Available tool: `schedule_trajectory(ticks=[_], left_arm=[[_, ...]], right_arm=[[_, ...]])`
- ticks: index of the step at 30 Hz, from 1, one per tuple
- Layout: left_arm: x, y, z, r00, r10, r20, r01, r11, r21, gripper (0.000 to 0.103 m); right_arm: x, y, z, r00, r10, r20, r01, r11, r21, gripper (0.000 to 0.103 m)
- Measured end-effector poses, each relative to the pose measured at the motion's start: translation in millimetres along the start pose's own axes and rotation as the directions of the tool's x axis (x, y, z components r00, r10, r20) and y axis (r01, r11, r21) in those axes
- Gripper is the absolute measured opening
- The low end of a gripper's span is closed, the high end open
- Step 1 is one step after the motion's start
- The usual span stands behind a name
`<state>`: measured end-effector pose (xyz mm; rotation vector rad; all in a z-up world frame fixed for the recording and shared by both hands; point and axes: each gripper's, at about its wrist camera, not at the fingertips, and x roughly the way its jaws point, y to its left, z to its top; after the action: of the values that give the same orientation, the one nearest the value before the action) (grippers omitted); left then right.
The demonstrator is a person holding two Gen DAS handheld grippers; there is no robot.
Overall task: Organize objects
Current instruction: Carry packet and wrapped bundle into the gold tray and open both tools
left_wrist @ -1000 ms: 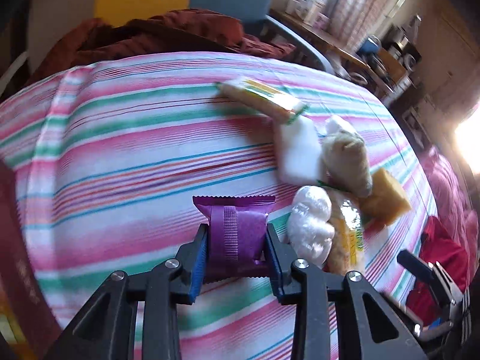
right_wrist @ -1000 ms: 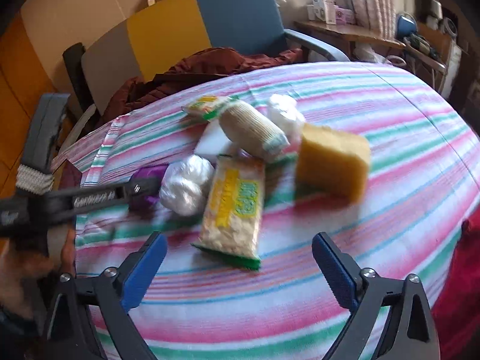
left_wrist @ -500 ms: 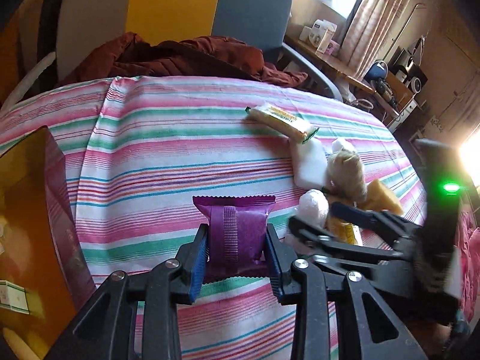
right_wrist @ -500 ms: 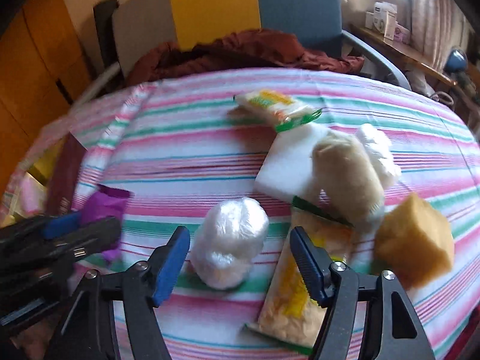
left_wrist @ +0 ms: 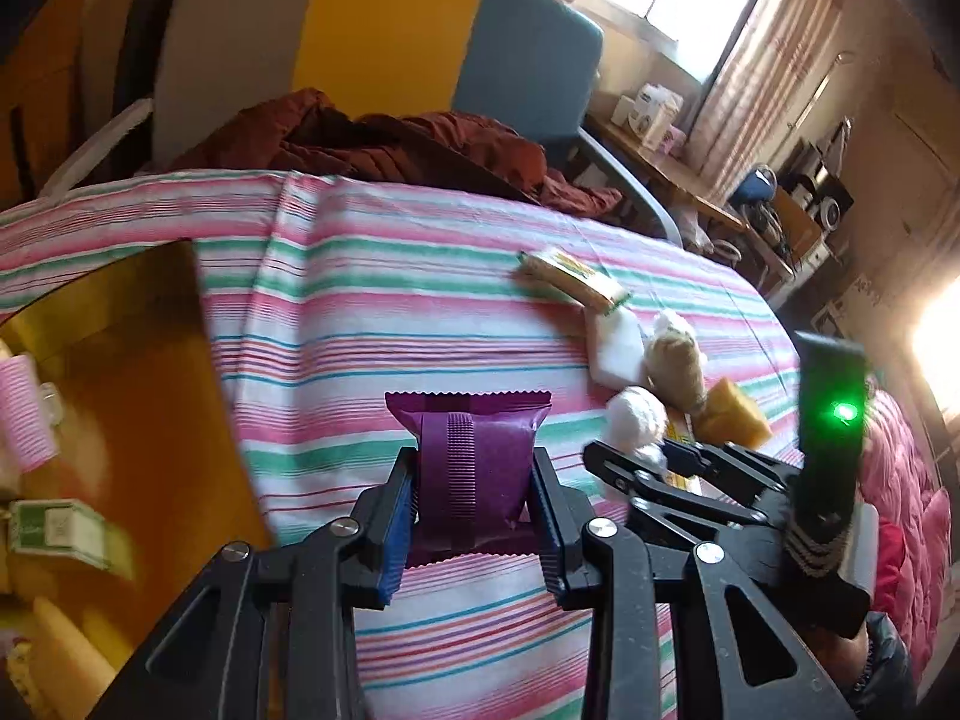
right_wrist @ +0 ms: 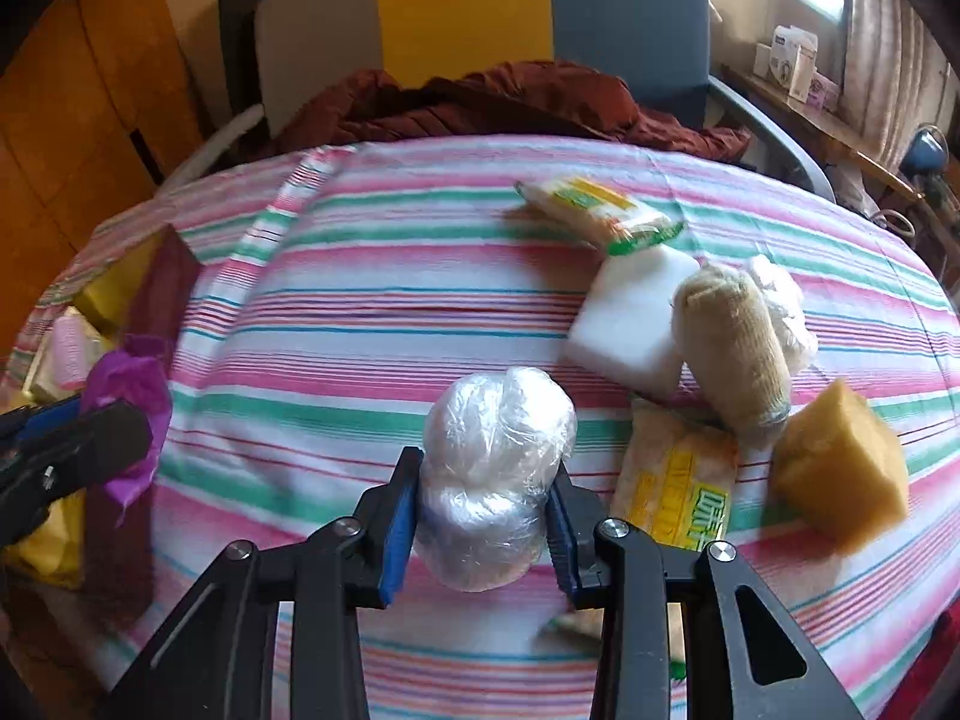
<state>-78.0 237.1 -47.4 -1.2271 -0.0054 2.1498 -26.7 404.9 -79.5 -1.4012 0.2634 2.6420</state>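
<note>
The left gripper (left_wrist: 474, 531) is clamped on a purple foil snack packet (left_wrist: 471, 468), holding it upright above the pink, green and white striped tablecloth (left_wrist: 372, 324). To its left sits an open yellow-lined box (left_wrist: 120, 372) containing a pink ribbed roller (left_wrist: 24, 414) and a small green-and-white carton (left_wrist: 60, 531).

The right gripper (right_wrist: 480, 531) is closed around a white ball wrapped in clear plastic film (right_wrist: 495, 468); whether the ball rests on the cloth cannot be confirmed. Just right of it lies a yellow printed noodle packet (right_wrist: 684, 480). Beyond that, a beige knitted roll (right_wrist: 729, 348) leans against a white rectangular foam block (right_wrist: 630, 324). A yellow sponge cube (right_wrist: 840, 468) sits far right. A green-edged wafer packet (right_wrist: 600, 213) lies at the far side.
</note>
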Motion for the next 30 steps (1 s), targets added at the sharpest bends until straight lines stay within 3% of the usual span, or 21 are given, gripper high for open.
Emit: schedule_trajectory(ticks=[9, 17, 25, 30], left_arm=[[-53, 68, -8, 0.994, 0.067, 0.087, -0.054, 0.988, -0.142, 0.035], [-94, 128, -26, 0.984, 0.111, 0.138, -0.072, 0.962, -0.265, 0.035], [-100, 162, -34, 0.985, 0.116, 0.127, -0.067, 0.940, -0.335, 0.035], [-95, 165, -19, 0.985, 0.120, 0.124, -0.075, 0.946, -0.316, 0.035]], right_arm=[[-36, 58, -7, 0.992, 0.111, 0.058, -0.107, 0.991, -0.079, 0.038], [-60, 127, -19, 0.971, 0.230, 0.063, -0.213, 0.956, -0.201, 0.038], [-60, 178, -35, 0.955, 0.295, 0.011, -0.279, 0.914, -0.296, 0.038], [-53, 198, -38, 0.950, 0.312, -0.015, -0.299, 0.893, -0.336, 0.038]])
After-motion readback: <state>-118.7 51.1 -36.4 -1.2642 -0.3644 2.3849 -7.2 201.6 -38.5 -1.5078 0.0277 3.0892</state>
